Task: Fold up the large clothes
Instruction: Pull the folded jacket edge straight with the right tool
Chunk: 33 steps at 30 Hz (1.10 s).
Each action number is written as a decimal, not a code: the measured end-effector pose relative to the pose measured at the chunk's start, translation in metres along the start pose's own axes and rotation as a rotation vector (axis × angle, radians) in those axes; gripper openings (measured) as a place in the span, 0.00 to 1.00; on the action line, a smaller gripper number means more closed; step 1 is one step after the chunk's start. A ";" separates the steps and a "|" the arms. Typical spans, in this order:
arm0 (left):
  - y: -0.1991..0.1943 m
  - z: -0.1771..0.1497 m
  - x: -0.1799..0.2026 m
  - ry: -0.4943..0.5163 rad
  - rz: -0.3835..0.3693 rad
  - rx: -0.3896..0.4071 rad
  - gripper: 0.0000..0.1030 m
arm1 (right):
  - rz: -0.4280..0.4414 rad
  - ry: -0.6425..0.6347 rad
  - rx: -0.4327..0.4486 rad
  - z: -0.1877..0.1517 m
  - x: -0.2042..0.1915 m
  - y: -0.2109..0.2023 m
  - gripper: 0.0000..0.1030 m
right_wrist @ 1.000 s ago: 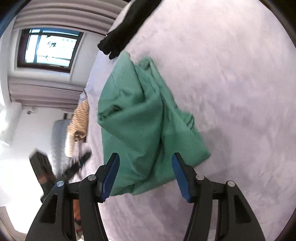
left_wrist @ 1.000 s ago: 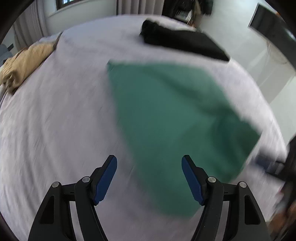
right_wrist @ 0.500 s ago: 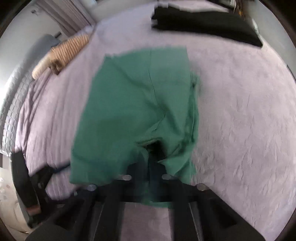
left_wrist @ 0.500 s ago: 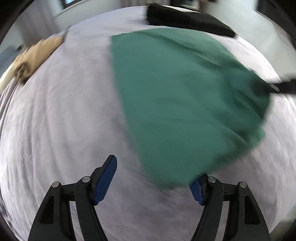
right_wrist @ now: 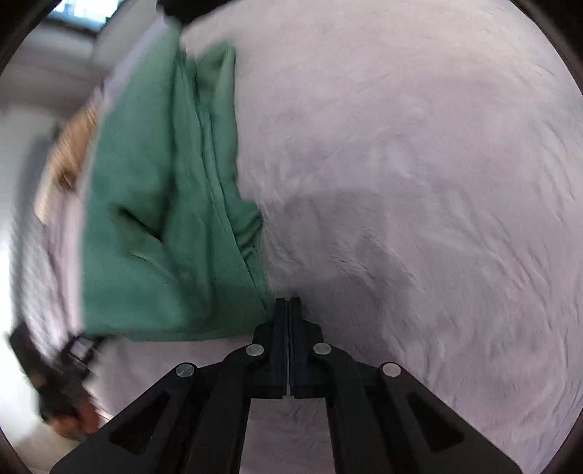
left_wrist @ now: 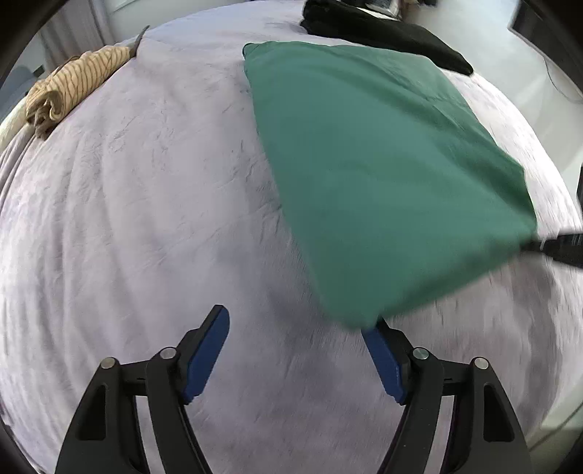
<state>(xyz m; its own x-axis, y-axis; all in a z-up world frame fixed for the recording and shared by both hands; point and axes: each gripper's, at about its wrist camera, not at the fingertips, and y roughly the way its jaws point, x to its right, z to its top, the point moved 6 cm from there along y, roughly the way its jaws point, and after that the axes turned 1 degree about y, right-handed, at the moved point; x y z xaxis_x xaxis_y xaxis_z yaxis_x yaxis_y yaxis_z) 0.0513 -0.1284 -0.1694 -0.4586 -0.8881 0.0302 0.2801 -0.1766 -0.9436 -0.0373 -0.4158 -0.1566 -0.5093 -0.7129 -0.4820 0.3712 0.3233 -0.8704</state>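
On the pale lilac plush bedspread [left_wrist: 145, 204], a large green cotton garment [left_wrist: 371, 175] is lying partly folded, its far corner near a black garment [left_wrist: 382, 32] at the bed's far edge. Off to the far left, a tan striped bundle of cloth [left_wrist: 69, 87] is sitting by the edge of the bed.

From the left wrist view, the left claw [left_wrist: 297, 350] is hovering above the bedspread with its blue pads [left_wrist: 207, 353] standing wide apart, the jaws opening a little further — nothing is between them. The near corner of the green garment is hanging blurred just in front of the right-hand pad, covering its tip, but the pads are not pressing on it. At the right edge of this view, the garment's right corner is drawn out to a point where a dark shape meets it.

From the right wrist view, the right claw [right_wrist: 288, 304] is closed tight, its two black fingers [right_wrist: 280, 328] lying flat against each other. The near corner of the green garment is running right up to the left side of the fingertips — whether any cloth is pinched between them I cannot tell. The garment is showing several bunched folds along its right-hand side, with bare bedspread to the right of it
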 end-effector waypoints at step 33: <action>0.012 0.037 -0.004 -0.128 -0.061 0.030 0.74 | -0.021 -0.117 0.040 0.062 -0.059 -0.001 0.05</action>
<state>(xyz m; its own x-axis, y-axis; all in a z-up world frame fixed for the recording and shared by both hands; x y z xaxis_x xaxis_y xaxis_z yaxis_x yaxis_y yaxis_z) 0.0875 -0.1430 -0.1691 -0.3650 -0.9218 0.1304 0.2810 -0.2426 -0.9285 0.0405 -0.4125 -0.1213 -0.4241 -0.7879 -0.4465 0.3934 0.2838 -0.8745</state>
